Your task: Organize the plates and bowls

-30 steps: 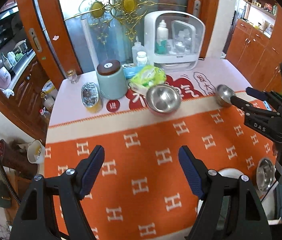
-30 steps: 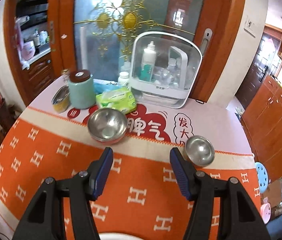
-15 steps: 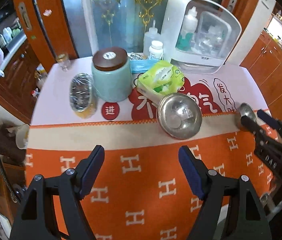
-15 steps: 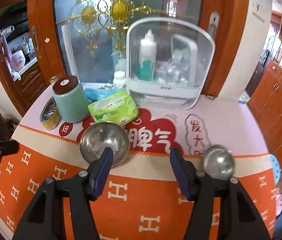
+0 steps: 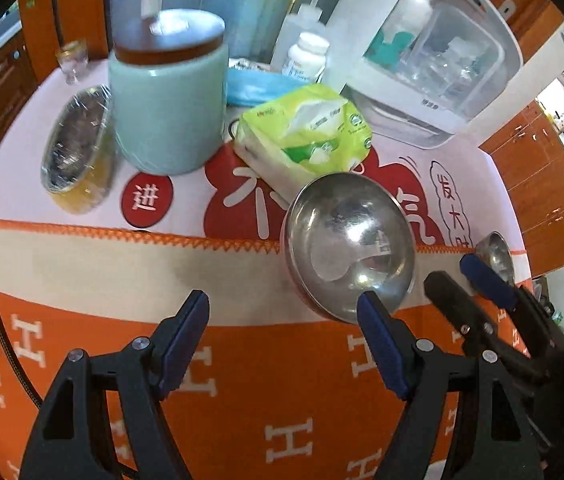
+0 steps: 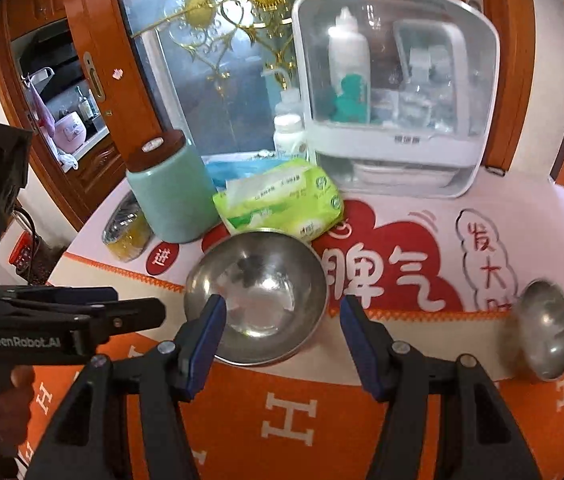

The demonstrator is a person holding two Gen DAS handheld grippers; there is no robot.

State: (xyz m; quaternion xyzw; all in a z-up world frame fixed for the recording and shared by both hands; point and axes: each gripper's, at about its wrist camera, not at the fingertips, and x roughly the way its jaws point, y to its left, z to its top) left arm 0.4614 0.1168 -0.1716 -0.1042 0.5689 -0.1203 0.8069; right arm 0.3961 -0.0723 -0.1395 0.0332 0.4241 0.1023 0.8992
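Sitting mouth-up, the large steel bowl (image 6: 256, 296) faces both empty, parted grippers.

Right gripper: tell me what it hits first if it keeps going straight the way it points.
Most likely the large steel bowl: the open right gripper points down at it, its jaws straddling the near rim. Depth is unclear, but nothing else lies between.

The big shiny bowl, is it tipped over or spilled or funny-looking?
No. The big steel bowl sits upright and empty on the tablecloth, just in front of the green tissue pack. The small steel bowl also sits upright, off to the right. Nothing looks spilled or broken.
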